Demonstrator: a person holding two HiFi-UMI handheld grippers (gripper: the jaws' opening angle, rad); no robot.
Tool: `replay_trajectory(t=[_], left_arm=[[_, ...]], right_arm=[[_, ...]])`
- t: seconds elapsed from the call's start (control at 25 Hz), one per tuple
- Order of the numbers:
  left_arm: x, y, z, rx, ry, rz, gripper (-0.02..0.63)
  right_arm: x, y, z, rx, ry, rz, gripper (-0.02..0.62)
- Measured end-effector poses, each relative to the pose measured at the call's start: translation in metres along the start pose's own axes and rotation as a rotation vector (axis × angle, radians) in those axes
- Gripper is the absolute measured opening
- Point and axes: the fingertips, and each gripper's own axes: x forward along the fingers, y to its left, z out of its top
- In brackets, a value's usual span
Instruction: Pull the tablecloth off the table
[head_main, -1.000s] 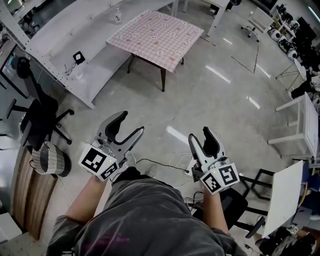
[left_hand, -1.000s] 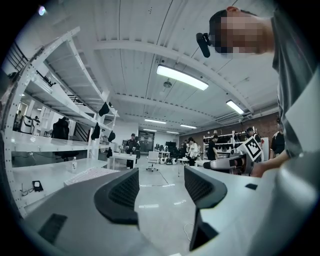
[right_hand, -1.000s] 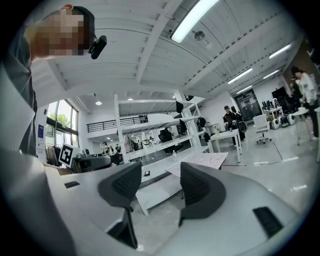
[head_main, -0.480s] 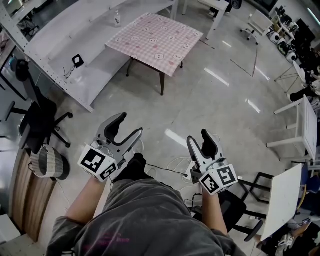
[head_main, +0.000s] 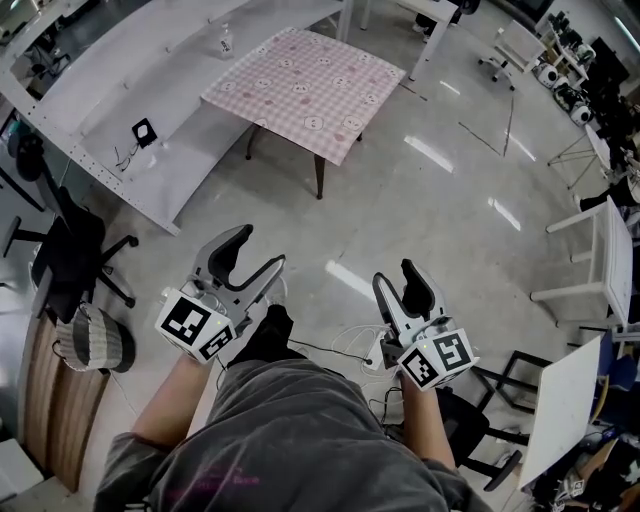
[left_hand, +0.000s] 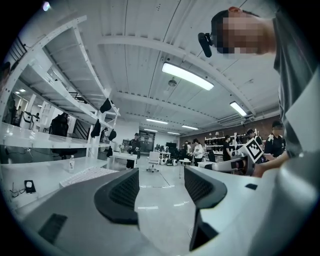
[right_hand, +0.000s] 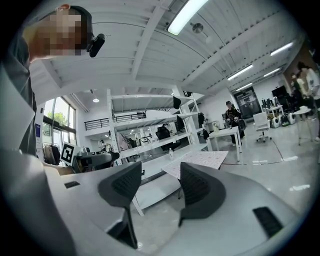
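In the head view, the person stood on a glossy floor with both tools held low in front of the torso. The left gripper (head_main: 255, 250) and the right gripper (head_main: 398, 278) each had their jaws apart and nothing in them. The pink checked tablecloth (head_main: 305, 85) lay spread over a small dark-legged table (head_main: 320, 176), well apart from both grippers, at the top of the frame. Just left of it ran a long white workbench (head_main: 120, 100) with a small bottle (head_main: 224, 42) on it. A black office chair (head_main: 65, 250) stood at the left edge.

In the left gripper view, the left gripper's (left_hand: 160, 187) padded jaws stood open around bare floor. The tablecloth (left_hand: 87, 175) showed low at the left, beyond the jaws.

In the right gripper view, the right gripper's (right_hand: 160, 187) jaws were likewise open and empty. The tablecloth (right_hand: 205, 160) was visible past them, beside the white workbench.
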Motion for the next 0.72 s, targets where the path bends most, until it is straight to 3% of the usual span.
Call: replay_trajectory(t=[0.72], left_arm=[[0.098, 0.173, 0.001, -0.059, 0.043, -0.032, 0.273]], right_arm=[[0.184, -0.051, 0.015, 0.03, 0.061, -0.05, 0.224]])
